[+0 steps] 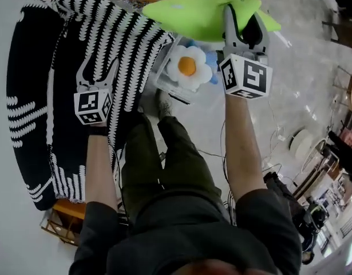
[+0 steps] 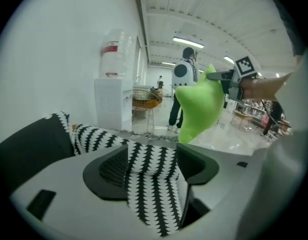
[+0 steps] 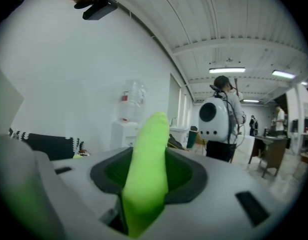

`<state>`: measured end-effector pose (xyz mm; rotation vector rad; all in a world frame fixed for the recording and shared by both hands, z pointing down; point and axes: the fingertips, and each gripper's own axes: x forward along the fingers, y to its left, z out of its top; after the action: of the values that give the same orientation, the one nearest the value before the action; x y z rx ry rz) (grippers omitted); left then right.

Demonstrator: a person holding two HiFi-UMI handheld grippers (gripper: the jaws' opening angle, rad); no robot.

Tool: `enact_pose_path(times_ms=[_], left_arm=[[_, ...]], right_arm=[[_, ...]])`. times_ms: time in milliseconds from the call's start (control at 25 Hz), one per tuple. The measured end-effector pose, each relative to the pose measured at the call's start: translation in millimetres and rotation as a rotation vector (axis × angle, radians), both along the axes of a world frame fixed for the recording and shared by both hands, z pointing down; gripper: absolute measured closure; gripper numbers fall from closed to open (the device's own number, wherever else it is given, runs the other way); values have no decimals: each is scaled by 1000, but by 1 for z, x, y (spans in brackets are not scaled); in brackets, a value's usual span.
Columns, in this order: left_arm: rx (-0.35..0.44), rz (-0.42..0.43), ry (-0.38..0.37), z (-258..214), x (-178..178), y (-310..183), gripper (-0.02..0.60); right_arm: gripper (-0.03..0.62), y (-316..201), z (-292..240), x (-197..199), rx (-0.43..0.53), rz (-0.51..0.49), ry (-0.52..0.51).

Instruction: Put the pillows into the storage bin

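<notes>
– While both claws are up: what do the pillows look like?
– Two in hand. Green pillow [image 1: 193, 13]: bright lime, smooth, flattish, pointed corners. Striped pillow [image 1: 44, 85]: big, plain black panel, with white zigzag bands on black on the side nearer the claw.
– Right claw?
– Right claw [image 1: 242, 16] is clamped on the green pillow. Jaws partway apart, with a thick fold of green fabric packed between the pads. The rest of the pillow spreads past the tips and off to the claw's left.
– Left claw?
– Left claw [image 1: 97, 67] is clamped on the striped pillow. A band of zigzag fabric runs between the jaws, pinched at both sides. The pillow's bulk spreads ahead of the tips and out to the claw's left.
– Bin?
– Storage bin [image 1: 167, 85] sits lower, between the two claws and closer to the right one. A white flower-shaped pillow [image 1: 189, 67] with an orange centre lies in it. Both held pillows are outside the bin; the green one hangs just above it.
</notes>
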<state>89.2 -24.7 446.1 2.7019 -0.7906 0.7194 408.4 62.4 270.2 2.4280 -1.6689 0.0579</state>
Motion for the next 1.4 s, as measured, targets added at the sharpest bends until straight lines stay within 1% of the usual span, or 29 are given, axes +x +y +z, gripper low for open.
enact_pose_path(times_ms=[80,200,320,400,520,640,920,1080,1200,1280,1400], left_arm=[[-14,80,-11,10,35,21,276],[-39,194,-36,28,76,54,276],[-54,263,-55,49,105,85,276],[-65,299,-74,67,116,103,276],[-94,340,-106,96,120,122,276],[-115,356,-134,122,119,133,276],[-164,367,-195,181,103,147,276],[-190,386,-224,203,100,159,276],[-200,402,-242,209,100,165,276],[-204,401,-250,210,101,165,276],[-206,398,-254,209,104,164,276]], right_arm=[[416,42,21,29,-22,88,-18],[416,97,61,57,-64,196,-56],[416,135,105,75,-102,255,-95],[416,157,137,81,-127,287,-125],[415,183,188,81,-169,334,-177],[414,200,233,79,-202,360,-225],[403,214,338,71,-287,404,-320],[377,224,401,73,-367,443,-423],[370,230,414,86,-379,463,-445],[360,229,414,95,-385,453,-449],[352,227,411,102,-410,444,-426]])
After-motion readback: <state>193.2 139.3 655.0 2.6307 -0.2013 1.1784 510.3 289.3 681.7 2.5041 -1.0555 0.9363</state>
